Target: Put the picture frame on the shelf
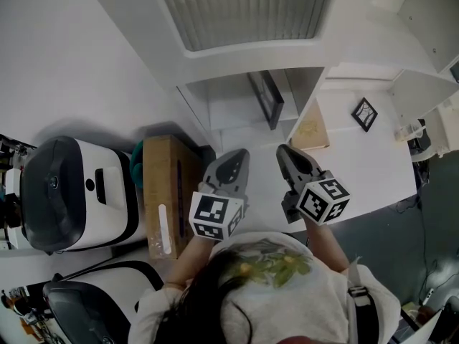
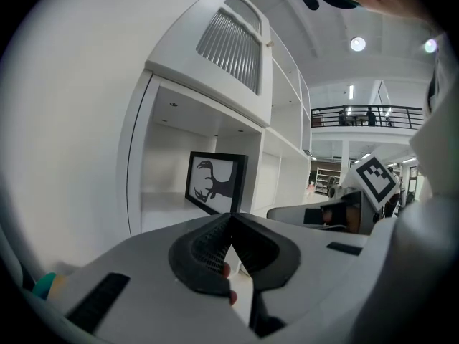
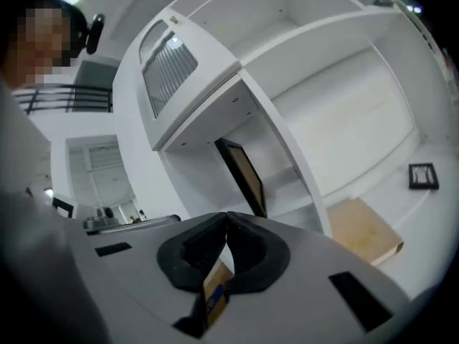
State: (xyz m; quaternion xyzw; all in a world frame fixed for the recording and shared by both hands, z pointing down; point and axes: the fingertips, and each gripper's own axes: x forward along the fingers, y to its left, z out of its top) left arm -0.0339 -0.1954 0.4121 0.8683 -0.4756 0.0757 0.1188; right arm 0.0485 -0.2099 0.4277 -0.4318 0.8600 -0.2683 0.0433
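Head view: the picture frame [image 1: 267,99] is standing upright inside a compartment of the white shelf [image 1: 237,64], while the left tongs [image 1: 242,153] and right tongs [image 1: 282,150] are hovering side by side before it, apart from it. Left gripper view: the left tongs [image 2: 231,218] are resting together, empty, facing the frame's deer print [image 2: 215,183]. Right gripper view: the right tongs [image 3: 227,217] are likewise pressing together on nothing, viewing the frame [image 3: 244,172] obliquely.

White shelving unit [image 1: 229,102] with a ribbed louvred panel [image 1: 244,9] above its open compartment stands against a plain white wall [image 1: 64,56]. Dark grey floor [image 1: 391,228] lies at lower right. Round ceiling lamps [image 2: 357,44] shine above a dark-railed balcony [image 2: 366,117].
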